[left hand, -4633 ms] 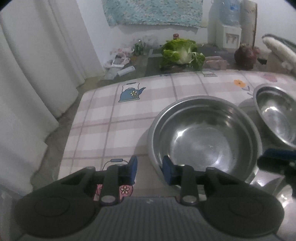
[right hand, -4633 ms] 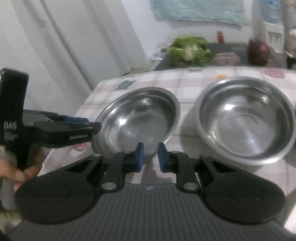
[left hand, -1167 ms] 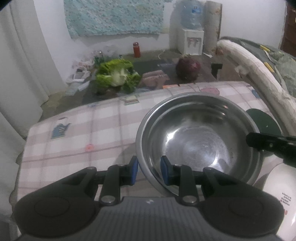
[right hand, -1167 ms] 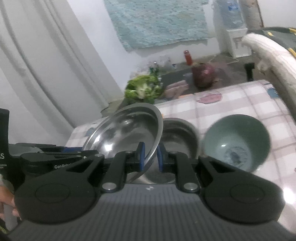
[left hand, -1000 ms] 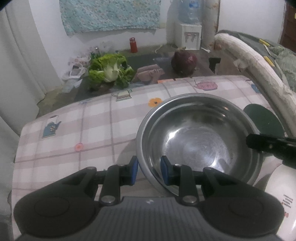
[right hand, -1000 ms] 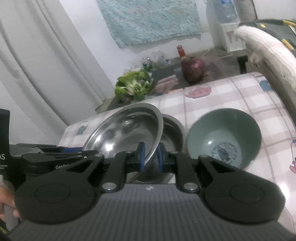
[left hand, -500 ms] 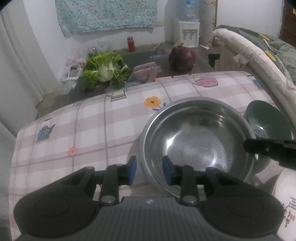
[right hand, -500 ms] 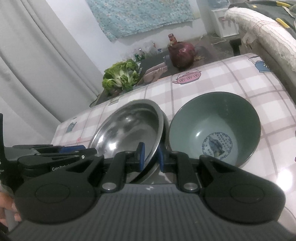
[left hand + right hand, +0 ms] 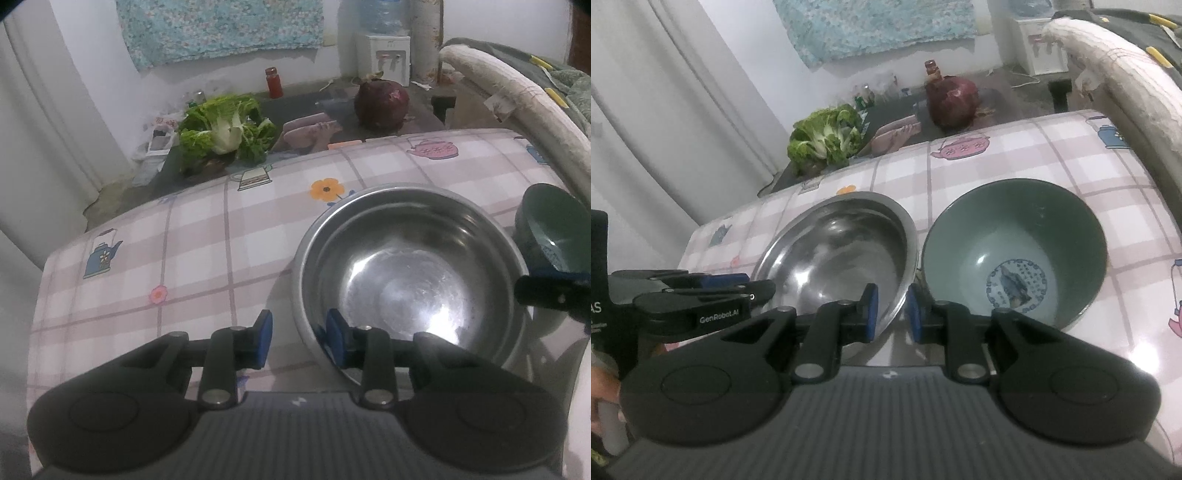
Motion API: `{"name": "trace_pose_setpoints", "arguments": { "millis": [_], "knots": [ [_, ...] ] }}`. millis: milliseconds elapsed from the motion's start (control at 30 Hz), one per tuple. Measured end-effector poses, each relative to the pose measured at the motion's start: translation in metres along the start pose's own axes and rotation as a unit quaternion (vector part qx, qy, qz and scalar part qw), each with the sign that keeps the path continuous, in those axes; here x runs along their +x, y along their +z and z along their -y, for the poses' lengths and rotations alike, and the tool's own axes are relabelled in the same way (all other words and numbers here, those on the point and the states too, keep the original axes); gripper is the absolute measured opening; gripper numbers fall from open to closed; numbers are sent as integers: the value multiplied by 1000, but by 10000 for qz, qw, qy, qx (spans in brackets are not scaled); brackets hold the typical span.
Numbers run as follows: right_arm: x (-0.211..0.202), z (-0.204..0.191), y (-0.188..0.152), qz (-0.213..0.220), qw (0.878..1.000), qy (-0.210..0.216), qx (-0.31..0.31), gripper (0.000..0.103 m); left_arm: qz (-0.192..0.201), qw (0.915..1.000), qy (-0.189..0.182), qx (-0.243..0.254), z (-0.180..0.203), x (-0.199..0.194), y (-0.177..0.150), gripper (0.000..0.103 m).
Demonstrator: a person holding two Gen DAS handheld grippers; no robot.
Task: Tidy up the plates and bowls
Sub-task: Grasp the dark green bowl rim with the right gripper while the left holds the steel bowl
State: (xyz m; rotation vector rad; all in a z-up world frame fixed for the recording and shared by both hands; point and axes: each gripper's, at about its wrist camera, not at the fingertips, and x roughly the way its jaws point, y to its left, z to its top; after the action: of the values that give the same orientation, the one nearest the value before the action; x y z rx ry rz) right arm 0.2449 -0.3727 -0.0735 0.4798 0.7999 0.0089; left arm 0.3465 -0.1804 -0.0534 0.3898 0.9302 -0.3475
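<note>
Two steel bowls sit nested on the checked tablecloth; the upper steel bowl [image 9: 402, 280] [image 9: 842, 254] lies inside the lower one, whose rim [image 9: 369, 192] shows around it. My left gripper [image 9: 299, 343] [image 9: 753, 286] is open, straddling the upper bowl's near-left rim with cloth showing beside its outer pad. The right gripper [image 9: 892, 314] is shut on the same bowl's right rim; one of its fingers [image 9: 543, 295] shows in the left wrist view. A green ceramic bowl [image 9: 1034, 221] [image 9: 546, 210] stands upright just right of the steel bowls.
A white dish [image 9: 580, 406] lies at the near right edge. Beyond the table's far edge [image 9: 295, 162], on the floor, lie a green cabbage [image 9: 225, 129] and a dark red cabbage [image 9: 380, 99]. A padded roll [image 9: 1108, 66] borders the right side, curtains the left.
The steel bowl, held tilted above the table by both grippers, has come down level into the other steel bowl beside the green bowl. The left jaws have parted from the rim.
</note>
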Motion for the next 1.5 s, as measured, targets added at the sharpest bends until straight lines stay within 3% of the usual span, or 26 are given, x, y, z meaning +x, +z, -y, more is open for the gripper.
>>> {"name": "trace_pose_setpoints", "arguments": {
  "millis": [433,633,800,933,1100,1333,1500],
  "knots": [
    [18,-33,-7,-207,9991,293,-205,17,-138,9994,114,-298,-39,-2,-14,36],
    [14,-36,-8,-150,9992,267,-241,18,-21,9992,63,-384,-42,-11,-14,46],
    [-3,-31,-7,-13,9994,227,-248,30,222,9993,19,-296,-35,-29,-13,58],
    [-25,-22,-5,172,9993,211,-274,45,451,9988,-98,-180,-24,-48,-9,68],
    [-59,-2,-3,397,9988,84,-264,46,643,9972,-373,36,3,-68,0,81],
    [-101,43,1,666,9976,-198,-71,47,561,9943,-870,261,52,-73,16,82],
    [-112,72,4,714,9969,-329,66,47,566,9930,-962,398,88,-68,23,82]
  ]
}}
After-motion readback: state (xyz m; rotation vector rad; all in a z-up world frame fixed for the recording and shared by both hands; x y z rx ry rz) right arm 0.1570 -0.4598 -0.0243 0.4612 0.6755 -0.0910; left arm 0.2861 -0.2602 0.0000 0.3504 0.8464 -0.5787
